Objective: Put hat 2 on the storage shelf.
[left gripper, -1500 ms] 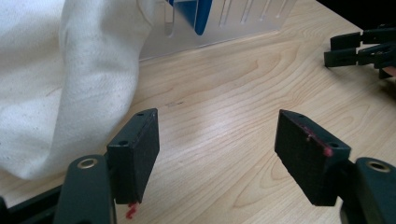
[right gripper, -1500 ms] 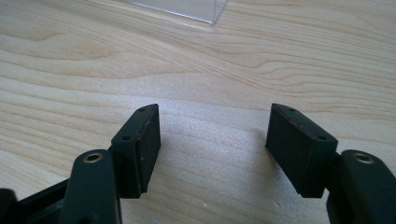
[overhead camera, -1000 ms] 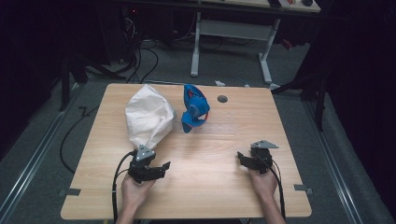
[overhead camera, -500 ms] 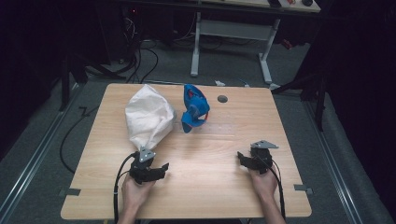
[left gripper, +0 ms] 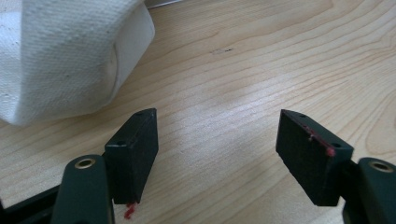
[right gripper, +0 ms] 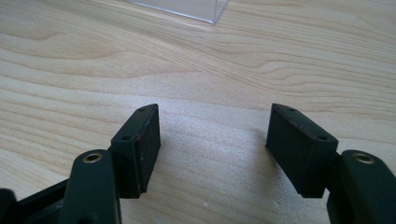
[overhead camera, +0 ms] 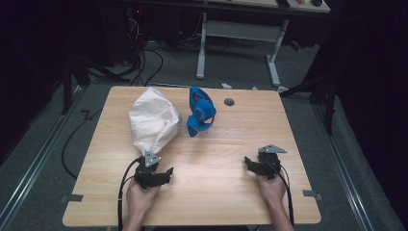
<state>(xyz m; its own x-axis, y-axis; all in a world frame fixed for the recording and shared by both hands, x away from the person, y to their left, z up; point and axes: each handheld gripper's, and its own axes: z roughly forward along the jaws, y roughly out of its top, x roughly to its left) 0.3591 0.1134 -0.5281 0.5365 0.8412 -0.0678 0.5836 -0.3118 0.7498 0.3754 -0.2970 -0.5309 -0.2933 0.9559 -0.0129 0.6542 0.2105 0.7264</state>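
Two grippers are held low over a light wooden surface (overhead camera: pixel 216 159) that takes up the middle of the high view. Largest of the things on it is a white woven bag (overhead camera: pixel 153 121), seen left of centre in that view, bulging at the top and narrowing toward the lower end. Just to its right, a little apart, a blue object (overhead camera: pixel 200 112) of crumpled shape is seen; what it is cannot be told.

At the lower left of the high view the left gripper (overhead camera: pixel 163 172) is held in a hand (overhead camera: pixel 139 197), just below the narrow end of the bag. In the left gripper view its jaws are seen standing well apart over bare wood with nothing between them, and the bag (left gripper: pixel 65 56) fills the upper left corner, clear of the jaws.

At the lower right the right gripper (overhead camera: pixel 249 163) is held in the other hand (overhead camera: pixel 272 188), well apart from both things. Its jaws are likewise spread wide and empty. A clear plastic edge (right gripper: pixel 187 9) is seen at the top of the right gripper view.
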